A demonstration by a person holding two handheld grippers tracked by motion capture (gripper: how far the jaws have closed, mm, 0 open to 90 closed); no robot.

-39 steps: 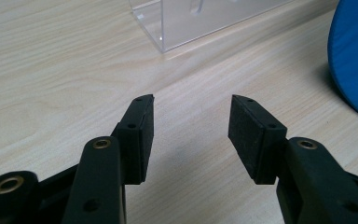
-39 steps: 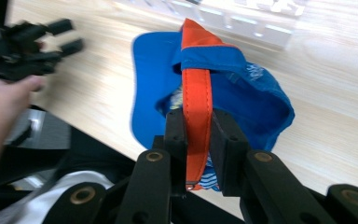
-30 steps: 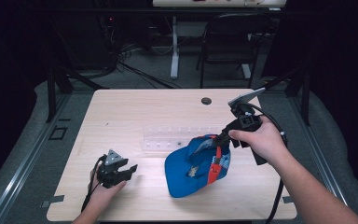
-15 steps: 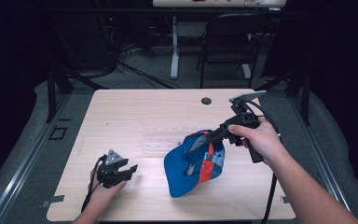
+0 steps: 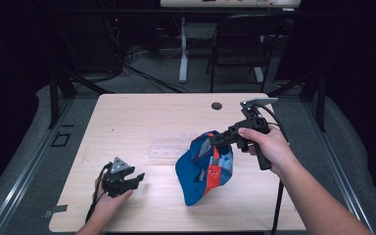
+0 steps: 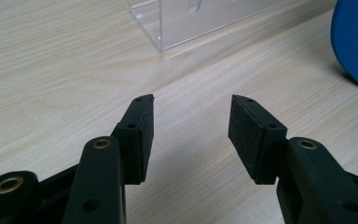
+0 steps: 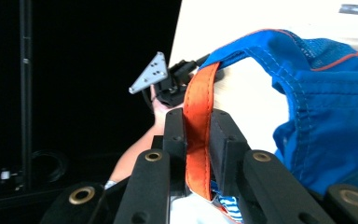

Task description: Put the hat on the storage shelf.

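Right claw (image 7: pixel 196 140): clamped tight on the orange strap (image 7: pixel 198 116), jaws flat against both faces of the webbing, right of centre in the high view.
Orange strap: thin, flat, grippy weave; a sound place to pinch, unlikely to slip.
Blue cap (image 5: pixel 205 169): hanging from that strap, brim low, seemingly touching the table (image 5: pixel 142 117) at lower centre of the frame.
Handling: soft, light, floppy; likely to sag and swing, no stiffness except perhaps the brim.
Better holds: strap or brim edge, judged safer than the mesh panel.
Left claw (image 6: pixel 191 128): jaws well apart, nothing between, low over bare wood at lower left.
Clear plastic stand (image 6: pixel 200 18): beyond the left claw, near the cap.
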